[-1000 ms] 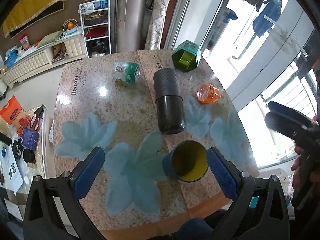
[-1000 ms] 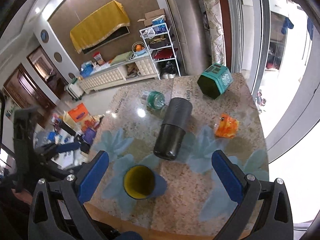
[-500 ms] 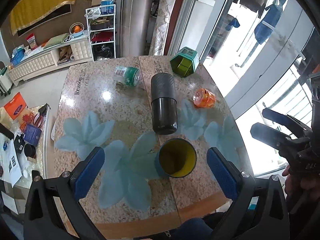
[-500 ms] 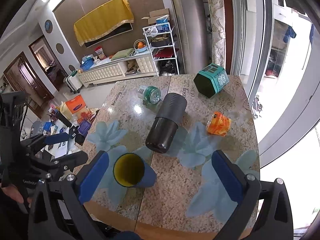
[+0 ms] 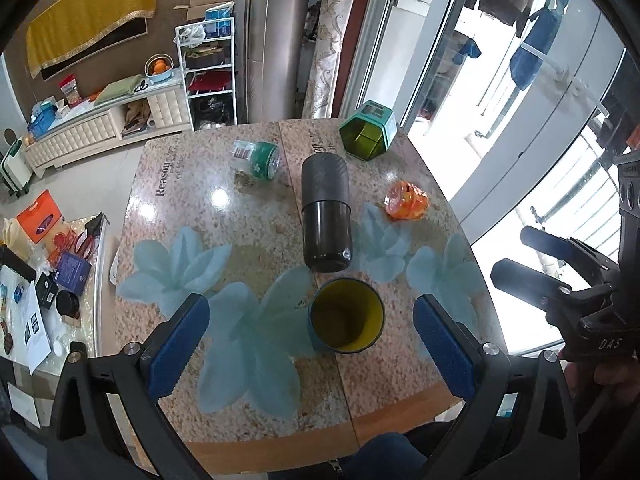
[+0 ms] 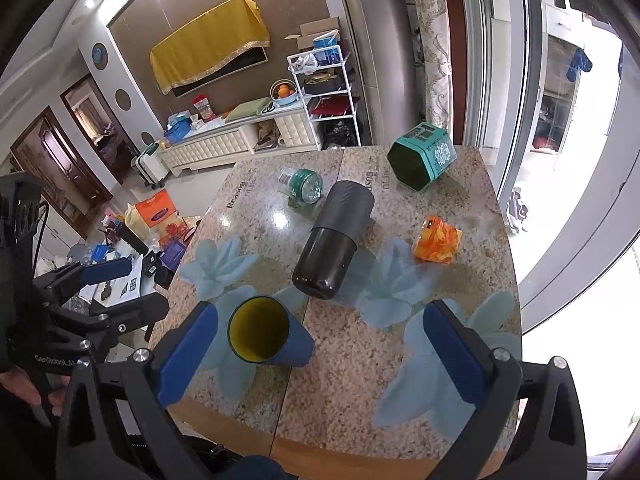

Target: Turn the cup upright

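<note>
Granite-patterned desk (image 5: 180, 208) spans both views, near edge just under grippers. Black flask (image 5: 326, 216) lies just beyond cup. Blue cup (image 5: 346, 322) on its side, yellow mouth toward camera, long axis pointing away; sits between spread left gripper (image 5: 310, 344) fingers. Right gripper (image 6: 320, 350) spread, empty, cup by its left finger. Left nearer.

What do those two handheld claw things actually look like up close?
Both are black plastic frames with silver screws and two fingers faced with ribbed blue pads. The left gripper and right gripper match. White lettering marks their handles, and bare hands hold them.
</note>
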`<state>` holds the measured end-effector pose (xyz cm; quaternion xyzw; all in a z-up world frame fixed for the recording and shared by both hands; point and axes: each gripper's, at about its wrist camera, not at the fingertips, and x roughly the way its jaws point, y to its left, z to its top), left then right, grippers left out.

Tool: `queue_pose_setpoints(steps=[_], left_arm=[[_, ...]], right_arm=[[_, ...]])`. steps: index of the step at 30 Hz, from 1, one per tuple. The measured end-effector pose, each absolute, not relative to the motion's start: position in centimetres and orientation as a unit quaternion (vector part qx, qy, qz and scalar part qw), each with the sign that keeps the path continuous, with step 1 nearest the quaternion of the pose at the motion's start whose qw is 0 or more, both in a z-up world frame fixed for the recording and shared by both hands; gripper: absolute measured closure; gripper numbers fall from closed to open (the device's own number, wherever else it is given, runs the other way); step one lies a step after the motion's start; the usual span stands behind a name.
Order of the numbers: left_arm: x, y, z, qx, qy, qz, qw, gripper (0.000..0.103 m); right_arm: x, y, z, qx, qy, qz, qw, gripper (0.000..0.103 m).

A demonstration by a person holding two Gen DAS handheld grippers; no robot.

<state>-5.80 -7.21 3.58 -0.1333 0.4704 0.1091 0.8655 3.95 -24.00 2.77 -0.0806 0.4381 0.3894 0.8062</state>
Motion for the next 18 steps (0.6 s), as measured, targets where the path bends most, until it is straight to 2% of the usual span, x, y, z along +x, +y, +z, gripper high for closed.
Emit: queue_pose_setpoints(steps=[18], left_arm=[[-5.87, -7.20, 2.71, -0.147, 0.479, 0.101, 0.860, 0.001]], right_arm=[[3.84, -24.56, 2.58, -0.079, 0.446, 0.389, 0.802, 0.000]])
